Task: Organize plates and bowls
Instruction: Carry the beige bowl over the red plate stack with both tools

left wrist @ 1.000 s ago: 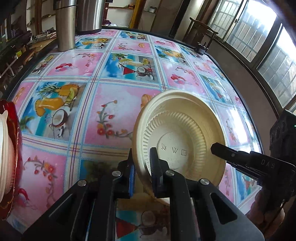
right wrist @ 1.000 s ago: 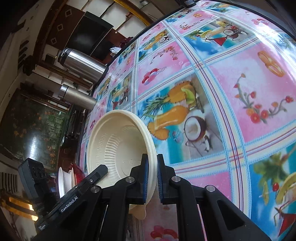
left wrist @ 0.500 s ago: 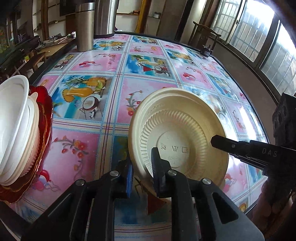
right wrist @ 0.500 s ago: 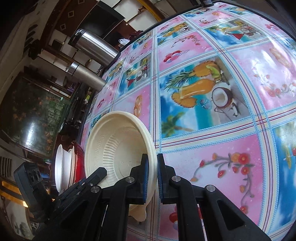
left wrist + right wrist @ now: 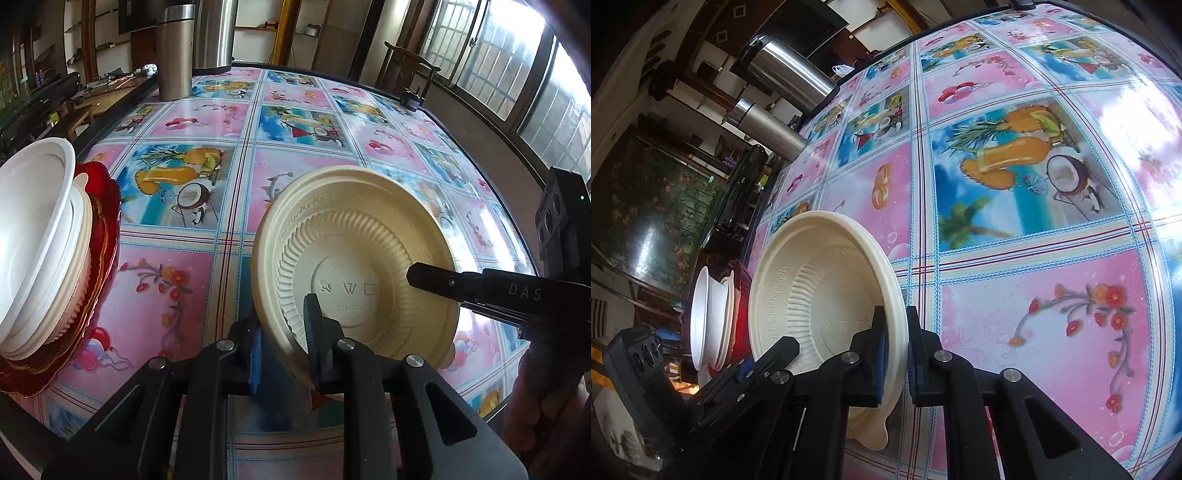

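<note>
Surface point(image 5: 207, 295): glossy cloth of pink and blue fruit panels, windows along the right wall.

Left edge: red plate point(image 5: 107, 221) carrying a nest of white bowls point(image 5: 33, 206).

Far left corner: steel flask point(image 5: 174, 55) upright, with a wider steel vessel point(image 5: 216, 33) just behind it.

Near edge, centre: cream bowl point(image 5: 354, 236) tipped up on its rim, hollow facing the left wrist camera. Contact with the surface cannot be told.

Left gripper point(image 5: 282, 317): jaws straddle the bowl's near rim but look slack, one pad standing just off it; not clamped.

Right gripper point(image 5: 895, 317): jaws clenched on the opposite rim, one pad inside and one outside.

Right edge: a hand point(image 5: 546, 424) grips that tool's handle.
</note>
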Demonstrator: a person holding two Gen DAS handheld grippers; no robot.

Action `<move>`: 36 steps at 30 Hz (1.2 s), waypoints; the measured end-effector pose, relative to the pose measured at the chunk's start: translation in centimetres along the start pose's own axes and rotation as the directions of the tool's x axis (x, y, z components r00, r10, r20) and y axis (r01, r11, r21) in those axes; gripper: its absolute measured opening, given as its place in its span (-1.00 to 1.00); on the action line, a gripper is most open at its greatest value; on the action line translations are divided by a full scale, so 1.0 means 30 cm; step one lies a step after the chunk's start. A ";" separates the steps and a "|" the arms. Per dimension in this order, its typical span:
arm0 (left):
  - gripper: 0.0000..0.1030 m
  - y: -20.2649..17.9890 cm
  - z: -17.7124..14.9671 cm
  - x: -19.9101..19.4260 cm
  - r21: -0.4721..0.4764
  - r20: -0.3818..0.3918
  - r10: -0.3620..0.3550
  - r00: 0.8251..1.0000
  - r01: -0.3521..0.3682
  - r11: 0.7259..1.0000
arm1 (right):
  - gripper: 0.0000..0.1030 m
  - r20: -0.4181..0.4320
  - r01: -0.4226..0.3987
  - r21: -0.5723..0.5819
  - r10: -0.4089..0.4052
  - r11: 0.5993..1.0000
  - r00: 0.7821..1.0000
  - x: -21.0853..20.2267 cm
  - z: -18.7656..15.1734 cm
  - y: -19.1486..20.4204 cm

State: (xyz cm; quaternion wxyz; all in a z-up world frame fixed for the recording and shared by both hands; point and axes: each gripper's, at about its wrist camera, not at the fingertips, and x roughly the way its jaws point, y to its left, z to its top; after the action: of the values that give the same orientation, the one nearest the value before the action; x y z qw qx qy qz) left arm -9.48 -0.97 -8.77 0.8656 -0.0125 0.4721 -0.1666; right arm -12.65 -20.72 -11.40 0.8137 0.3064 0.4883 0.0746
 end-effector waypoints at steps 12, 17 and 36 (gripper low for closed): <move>-0.65 0.014 -0.004 -0.003 0.002 0.001 -0.007 1.000 0.007 1.000 | -0.80 0.009 0.001 -0.002 -0.001 1.000 1.000 -0.020 0.005 0.015; -0.65 0.029 0.001 -0.032 0.004 0.028 -0.001 1.000 0.001 1.000 | -0.80 0.013 -0.003 -0.015 0.004 1.000 1.000 -0.025 0.012 0.038; -0.65 0.137 0.055 -0.198 -0.043 0.166 0.027 0.986 -0.020 0.999 | -0.81 0.035 -0.062 -0.103 0.066 0.993 0.997 -0.051 0.050 0.222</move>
State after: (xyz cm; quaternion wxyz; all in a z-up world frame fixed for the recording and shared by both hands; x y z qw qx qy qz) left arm -9.95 4.47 -3.74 0.9035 -0.0386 0.4015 -0.1449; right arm -10.98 -16.65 -5.94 0.8347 0.2812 0.4582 0.1197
